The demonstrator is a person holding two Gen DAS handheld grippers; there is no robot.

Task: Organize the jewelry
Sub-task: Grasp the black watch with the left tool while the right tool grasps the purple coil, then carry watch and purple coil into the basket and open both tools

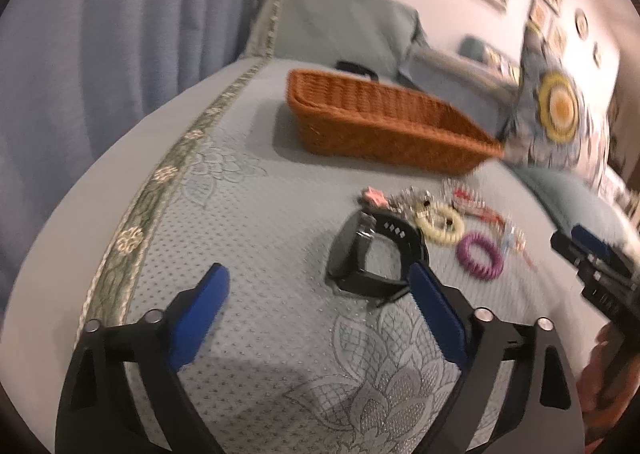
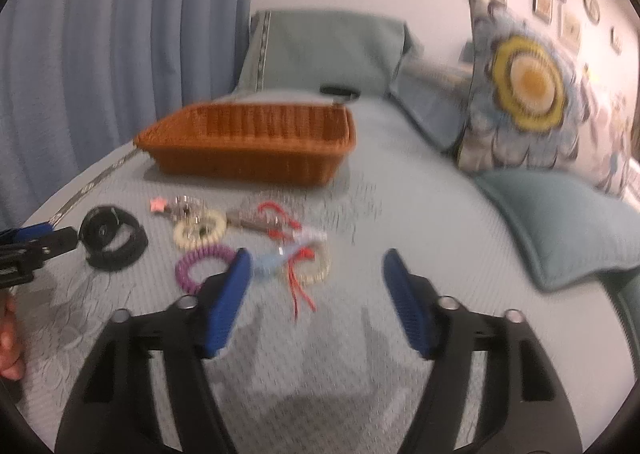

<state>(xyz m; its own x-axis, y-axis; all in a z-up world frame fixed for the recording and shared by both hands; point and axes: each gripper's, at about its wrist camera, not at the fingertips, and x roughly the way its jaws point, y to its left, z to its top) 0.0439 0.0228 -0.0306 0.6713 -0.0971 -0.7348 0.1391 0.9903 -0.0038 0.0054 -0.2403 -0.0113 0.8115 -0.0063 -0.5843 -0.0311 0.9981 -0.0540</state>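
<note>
A pile of jewelry lies on the bed cover: a black watch (image 1: 370, 254) (image 2: 112, 240), a cream coil bracelet (image 1: 440, 222) (image 2: 200, 232), a purple coil bracelet (image 1: 480, 250) (image 2: 200, 266), a pink star piece (image 1: 372, 197) (image 2: 157, 205), and red-corded and clear-bead pieces (image 2: 300, 266). A brown wicker basket (image 1: 384, 121) (image 2: 248, 141) stands behind them. My left gripper (image 1: 320, 298) is open and empty, just short of the watch. My right gripper (image 2: 316, 286) is open and empty, its left pad beside the purple bracelet.
The bed cover (image 1: 260, 221) is pale blue with a green patterned border at the left. A flowered cushion (image 2: 524, 93) and a plain blue cushion (image 2: 560, 221) lie at the right. Blue curtains (image 2: 100, 53) hang at the left. A small black object (image 2: 340, 90) lies behind the basket.
</note>
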